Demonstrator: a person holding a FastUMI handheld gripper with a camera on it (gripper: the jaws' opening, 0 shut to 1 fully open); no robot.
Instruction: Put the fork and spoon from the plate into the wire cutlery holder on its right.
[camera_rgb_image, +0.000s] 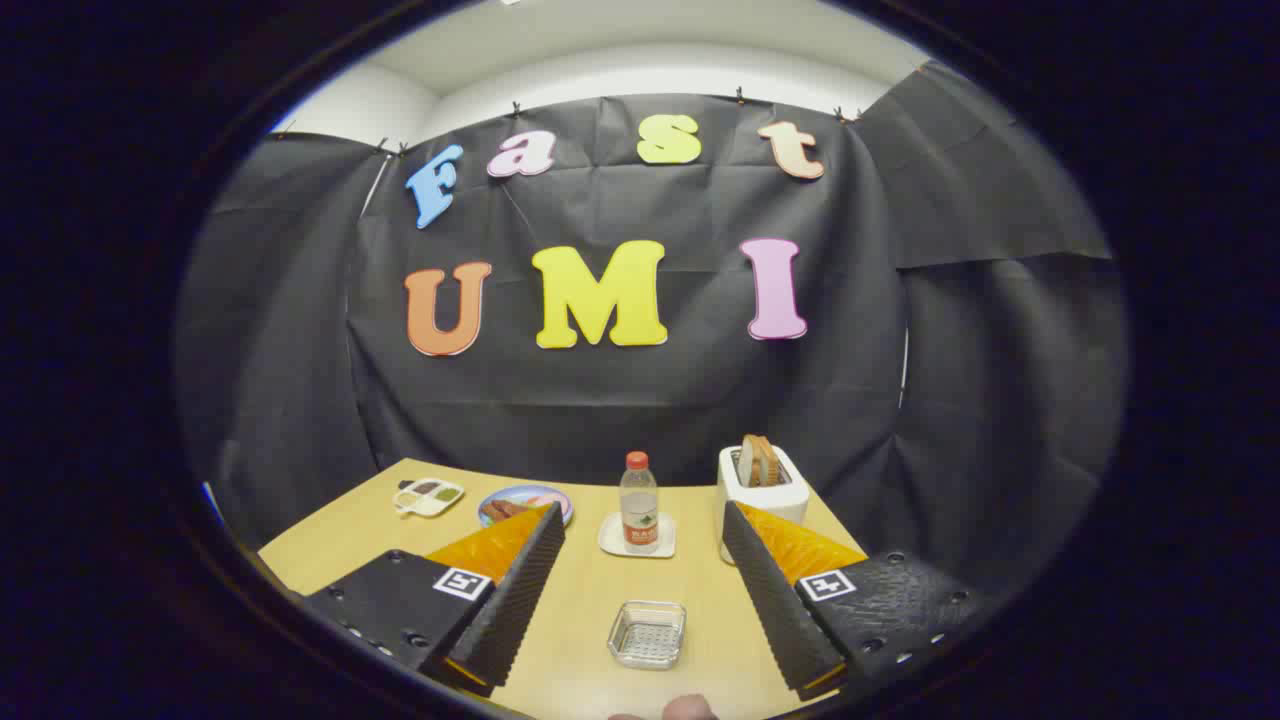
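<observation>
Gripper (640, 530) held above the pale wooden table (340, 545), fingers spread wide with nothing between them.

Far left beyond the fingers lies a small white divided dish (428, 496); next to it a round blue-rimmed plate (524, 503), partly behind the left finger, with reddish items on it; fork and spoon cannot be made out. Between the fingers stand a clear plastic bottle with a red cap (638, 503) on a white square coaster (637, 541) and, nearer, a small square wire cutlery holder (647, 633). A white toaster holding bread (763, 485) stands right.
</observation>
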